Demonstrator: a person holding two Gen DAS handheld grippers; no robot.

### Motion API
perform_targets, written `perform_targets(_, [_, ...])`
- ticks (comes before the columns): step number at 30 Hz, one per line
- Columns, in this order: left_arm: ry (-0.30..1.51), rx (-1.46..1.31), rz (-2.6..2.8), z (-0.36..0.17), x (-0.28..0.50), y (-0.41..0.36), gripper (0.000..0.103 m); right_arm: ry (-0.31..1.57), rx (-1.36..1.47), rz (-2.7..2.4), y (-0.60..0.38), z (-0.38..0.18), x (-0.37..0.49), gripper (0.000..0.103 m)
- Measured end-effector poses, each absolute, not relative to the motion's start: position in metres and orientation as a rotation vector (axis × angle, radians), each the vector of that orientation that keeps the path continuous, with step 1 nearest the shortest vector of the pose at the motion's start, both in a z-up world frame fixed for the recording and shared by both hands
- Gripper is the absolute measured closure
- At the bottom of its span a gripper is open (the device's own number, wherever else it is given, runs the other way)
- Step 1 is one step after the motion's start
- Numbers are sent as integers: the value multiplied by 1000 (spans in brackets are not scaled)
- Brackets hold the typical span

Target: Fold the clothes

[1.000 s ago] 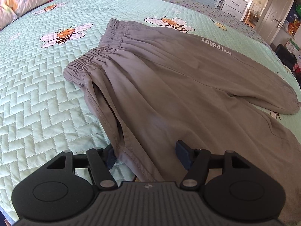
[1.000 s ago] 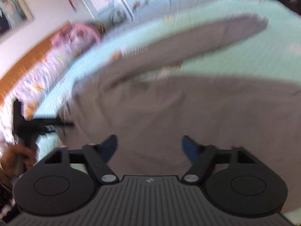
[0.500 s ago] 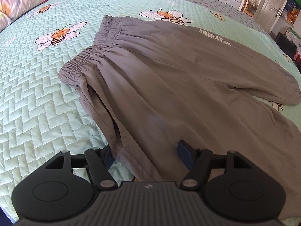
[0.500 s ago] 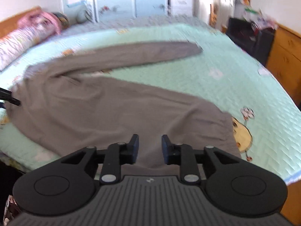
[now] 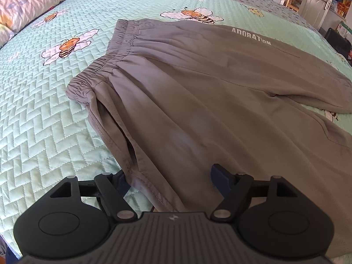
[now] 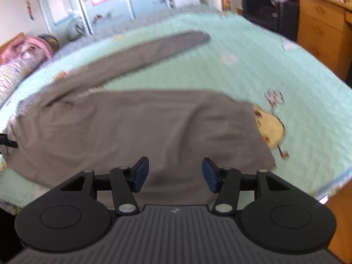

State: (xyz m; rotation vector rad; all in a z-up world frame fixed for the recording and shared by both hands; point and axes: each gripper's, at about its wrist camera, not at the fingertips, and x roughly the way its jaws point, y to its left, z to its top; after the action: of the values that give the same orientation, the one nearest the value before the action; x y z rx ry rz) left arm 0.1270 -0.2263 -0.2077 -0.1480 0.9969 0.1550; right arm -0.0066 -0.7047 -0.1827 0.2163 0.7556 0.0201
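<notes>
On the bed, over a mint quilt printed with bees, grey trousers lie flat. Waistband sits at the far left in the left wrist view; both legs run off to the right, so the long axis goes left to right across that view. Far leg splays away from the near leg in the right wrist view, with a wedge of quilt showing between them.

Left tool: jaws wide and just been opening further. It straddles the near side seam below the waistband, one finger on the quilt side of the edge, the other over the cloth. Pads not pressing, nothing gripped.

Right tool: jaws part-open, just been opening again after a brief narrowing. It hovers at the near edge of the near leg, toward the cuff end. Cloth shows between the pads, no pinch on it. Frame is blurred, so contact with the fabric cannot be told.

Judgement: trousers not yet folded. Both tools lie along the same near edge, left nearer the waist, right nearer the cuff. Next move probably turns on lifting that edge across onto the far leg.
</notes>
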Motion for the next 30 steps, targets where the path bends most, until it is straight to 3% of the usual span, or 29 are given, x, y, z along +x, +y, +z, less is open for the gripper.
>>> perform_targets(5, [1012, -143, 149, -206, 128, -227, 23, 821, 270, 31, -710, -210, 7, 42])
perform_targets(15, [1094, -267, 145, -186, 104, -200, 27, 709, 430, -115, -733, -174, 9, 41])
perform_targets(25, [874, -254, 162, -135, 116, -187, 27, 675, 416, 282, -654, -165, 98, 41])
perform_targets(30, [845, -277, 216, -133, 148, -167, 27, 704, 399, 398, -611, -166, 131, 39])
